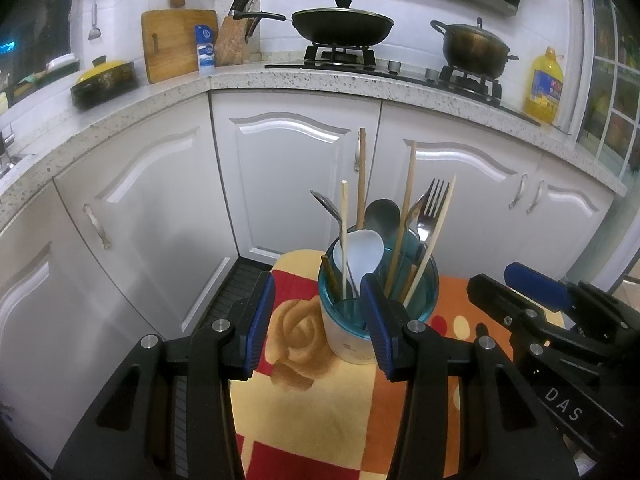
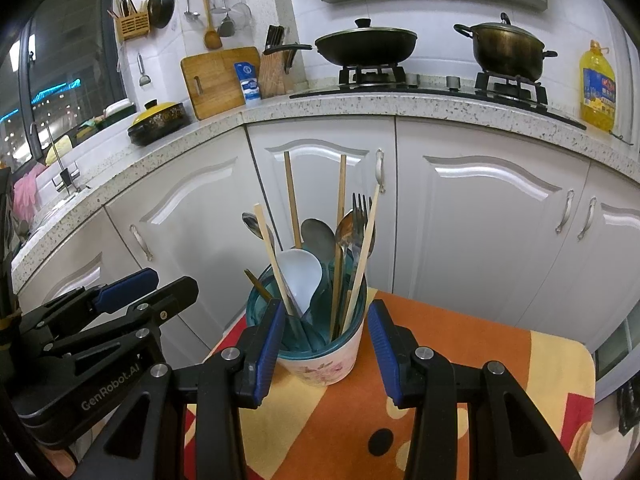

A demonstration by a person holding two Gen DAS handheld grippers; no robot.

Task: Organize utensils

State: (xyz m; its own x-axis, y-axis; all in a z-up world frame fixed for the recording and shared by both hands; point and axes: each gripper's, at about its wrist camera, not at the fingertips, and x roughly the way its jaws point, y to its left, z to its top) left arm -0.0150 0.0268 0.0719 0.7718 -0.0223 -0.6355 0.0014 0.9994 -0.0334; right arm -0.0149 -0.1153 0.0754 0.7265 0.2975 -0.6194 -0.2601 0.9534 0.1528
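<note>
Blue-rimmed utensil cup (image 2: 320, 344) on cloth (image 2: 460, 344)

Utensils (image 1: 400, 236) in holder (image 1: 352, 336) — on cloth (image 1: 304, 408)

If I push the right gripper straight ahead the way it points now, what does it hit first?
Most likely the utensil cup. It sits dead ahead of the right gripper, whose jaws stand open to either side of it with nothing held. How near is hard to judge through the fisheye lens.

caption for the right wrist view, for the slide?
Open right gripper facing a utensil cup of chopsticks, spoons and a fork on a patterned cloth; left gripper alongside.
</note>
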